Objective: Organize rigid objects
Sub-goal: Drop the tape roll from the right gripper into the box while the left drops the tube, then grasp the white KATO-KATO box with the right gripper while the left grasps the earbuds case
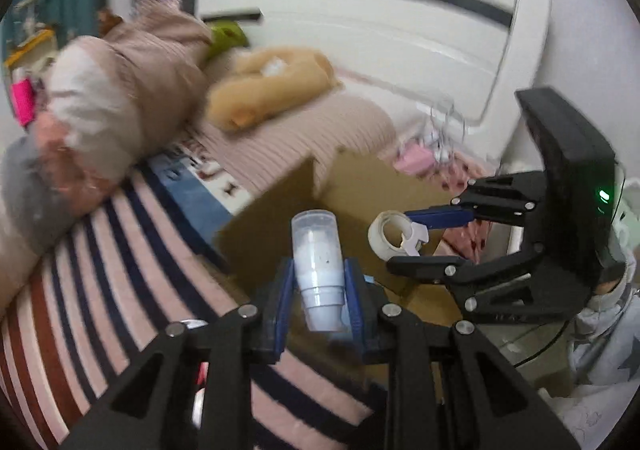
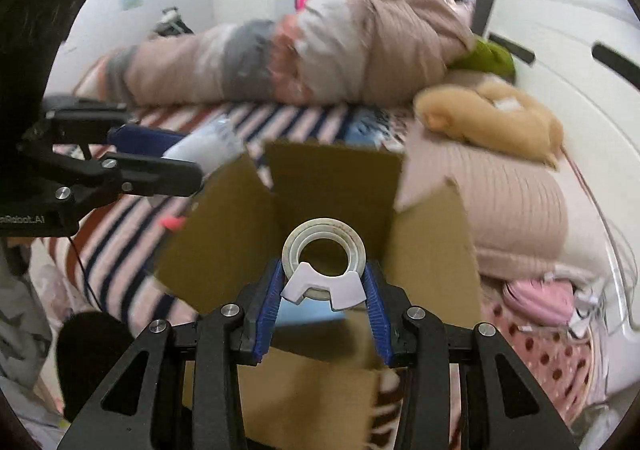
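Note:
My left gripper [image 1: 318, 282] is shut on a clear plastic bottle with a white inner tube [image 1: 318, 250], held above the edge of an open cardboard box [image 1: 360, 185]. My right gripper [image 2: 324, 282] is shut on a roll of clear tape in a white dispenser [image 2: 324, 250], held over the box's opening [image 2: 332, 185]. The right gripper with the tape [image 1: 394, 236] also shows in the left wrist view, to the right of the bottle. The left gripper with the bottle [image 2: 200, 147] shows in the right wrist view, at the box's left flap.
The box sits on a bed with a striped blanket [image 1: 132, 250]. A rolled beige and grey duvet [image 2: 280, 61], a tan plush toy [image 2: 492, 117] and a ribbed pink pillow [image 2: 516, 201] lie behind it. A white headboard [image 1: 380, 17] stands at the back.

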The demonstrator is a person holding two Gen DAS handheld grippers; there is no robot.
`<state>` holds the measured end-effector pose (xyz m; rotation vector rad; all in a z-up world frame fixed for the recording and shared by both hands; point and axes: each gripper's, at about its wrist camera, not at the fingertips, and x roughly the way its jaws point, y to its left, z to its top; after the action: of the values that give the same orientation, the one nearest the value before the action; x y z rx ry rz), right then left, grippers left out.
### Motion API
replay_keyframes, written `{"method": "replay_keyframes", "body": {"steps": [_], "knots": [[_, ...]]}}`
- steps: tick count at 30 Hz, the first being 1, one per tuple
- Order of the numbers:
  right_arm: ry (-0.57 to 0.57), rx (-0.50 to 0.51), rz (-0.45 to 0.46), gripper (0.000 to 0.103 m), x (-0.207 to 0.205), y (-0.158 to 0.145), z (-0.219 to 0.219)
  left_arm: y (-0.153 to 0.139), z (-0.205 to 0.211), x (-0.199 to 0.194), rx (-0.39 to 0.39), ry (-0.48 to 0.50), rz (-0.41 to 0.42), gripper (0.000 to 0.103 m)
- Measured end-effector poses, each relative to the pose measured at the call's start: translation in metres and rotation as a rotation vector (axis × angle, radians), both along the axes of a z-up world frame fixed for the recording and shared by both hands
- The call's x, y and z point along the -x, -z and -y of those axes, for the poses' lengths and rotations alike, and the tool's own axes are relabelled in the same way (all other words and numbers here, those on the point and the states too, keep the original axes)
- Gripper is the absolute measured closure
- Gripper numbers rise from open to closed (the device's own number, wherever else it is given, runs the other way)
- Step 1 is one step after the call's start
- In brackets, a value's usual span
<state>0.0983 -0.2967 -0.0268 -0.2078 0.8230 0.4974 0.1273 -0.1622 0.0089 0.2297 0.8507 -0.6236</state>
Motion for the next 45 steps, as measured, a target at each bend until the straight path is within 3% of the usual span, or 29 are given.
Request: {"method": "replay_keyframes", "body": {"steps": [4,6,7,10,12,14,17,21,26,30,35,41,45], "knots": [[0.012,0.040,-0.041,0.067,-0.014,0.018,0.013,0.029,0.027,-0.023,-0.147,-0.047,-0.033,0.080],[0.021,0.062,-0.051,0.067,-0.016,0.025,0.016,0.036,0.031,-0.034,-0.171,-0.056,-0.050,0.073],[0.020,0.067,-0.051,0.067,-0.014,0.027,0.016,0.038,0.031,-0.036,-0.173,-0.059,-0.053,0.064],[0.011,0.056,-0.059,0.064,-0.013,0.028,0.017,0.035,0.026,-0.033,-0.153,-0.064,-0.038,0.058],[0.009,0.043,-0.067,0.047,-0.011,0.024,0.015,0.027,0.017,-0.031,-0.120,-0.078,-0.029,0.055],[0.006,0.047,-0.046,0.039,-0.009,0.022,0.012,0.018,0.008,-0.025,-0.095,-0.096,-0.011,0.048],[-0.009,0.032,0.003,0.039,0.000,0.012,0.006,-0.002,-0.022,-0.012,-0.059,-0.147,0.037,0.044],[-0.058,-0.062,0.056,0.039,0.017,-0.013,-0.016,-0.022,-0.073,0.008,-0.034,-0.229,0.099,0.041],[-0.166,-0.130,0.104,0.039,0.038,-0.036,-0.070,-0.022,-0.150,0.032,-0.004,-0.344,0.129,0.039],[-0.287,-0.137,0.039,0.039,0.045,-0.029,-0.136,0.004,-0.197,0.041,0.002,-0.395,0.105,0.038],[-0.340,-0.098,-0.098,0.039,0.035,0.015,-0.198,0.064,-0.239,0.039,0.048,-0.432,0.011,0.038],[-0.224,-0.001,-0.228,0.039,-0.007,0.087,-0.224,0.129,-0.252,0.041,0.128,-0.430,-0.087,0.038],[-0.076,-0.042,-0.283,0.039,-0.035,0.115,-0.206,0.163,-0.245,0.042,0.178,-0.406,-0.142,0.038]]}}
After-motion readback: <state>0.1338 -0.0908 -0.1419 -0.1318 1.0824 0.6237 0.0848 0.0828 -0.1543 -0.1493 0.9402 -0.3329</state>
